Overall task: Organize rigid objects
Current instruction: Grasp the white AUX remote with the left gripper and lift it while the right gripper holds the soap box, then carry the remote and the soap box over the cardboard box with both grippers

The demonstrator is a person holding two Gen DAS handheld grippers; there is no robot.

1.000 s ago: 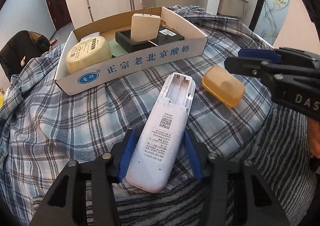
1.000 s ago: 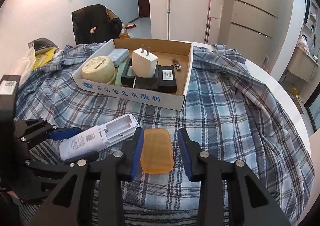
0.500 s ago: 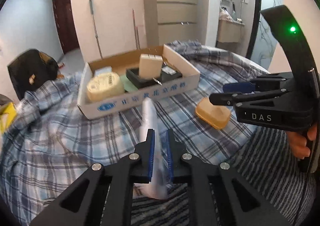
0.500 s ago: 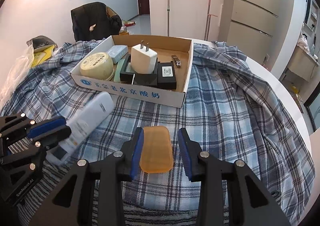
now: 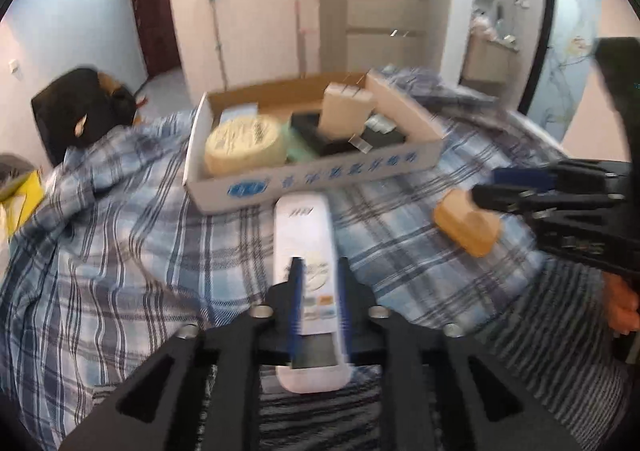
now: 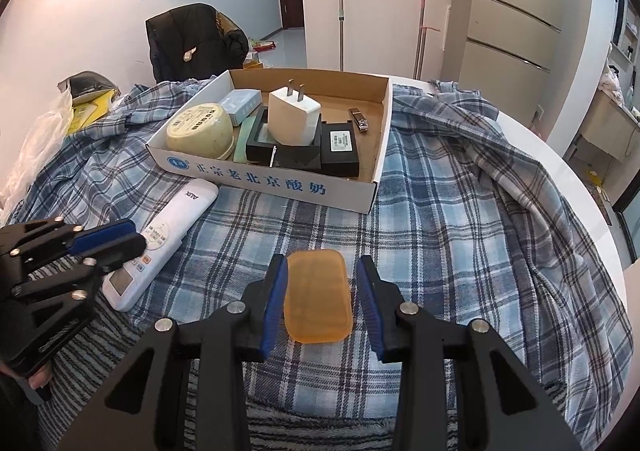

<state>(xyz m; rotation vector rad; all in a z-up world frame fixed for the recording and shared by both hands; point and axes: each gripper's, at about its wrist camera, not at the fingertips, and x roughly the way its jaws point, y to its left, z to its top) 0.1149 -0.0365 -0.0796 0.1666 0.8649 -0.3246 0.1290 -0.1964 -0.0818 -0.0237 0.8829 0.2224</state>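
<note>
A white remote control (image 5: pixel 306 251) lies face up on the plaid cloth, buttons showing; it also shows in the right wrist view (image 6: pixel 164 239). My left gripper (image 5: pixel 318 283) is over its lower half with the fingers close together; I cannot tell whether they grip it. An orange plastic case (image 6: pixel 318 295) lies flat between the fingers of my right gripper (image 6: pixel 320 271), which is open around it without touching. The case also shows in the left wrist view (image 5: pixel 466 227). A cardboard box (image 6: pixel 280 183) stands behind both.
The box holds a round cream tin (image 6: pixel 200 131), a white charger (image 6: pixel 292 115) on black boxes, a pale blue box (image 6: pixel 240 101) and nail clippers (image 6: pixel 359 119). A bare white table edge (image 6: pixel 580 187) runs along the right. A black jacket on a chair (image 6: pixel 192 39) is behind.
The remote was turned from back up, through on edge, to face up under my left gripper. My right gripper stayed around the orange case.
</note>
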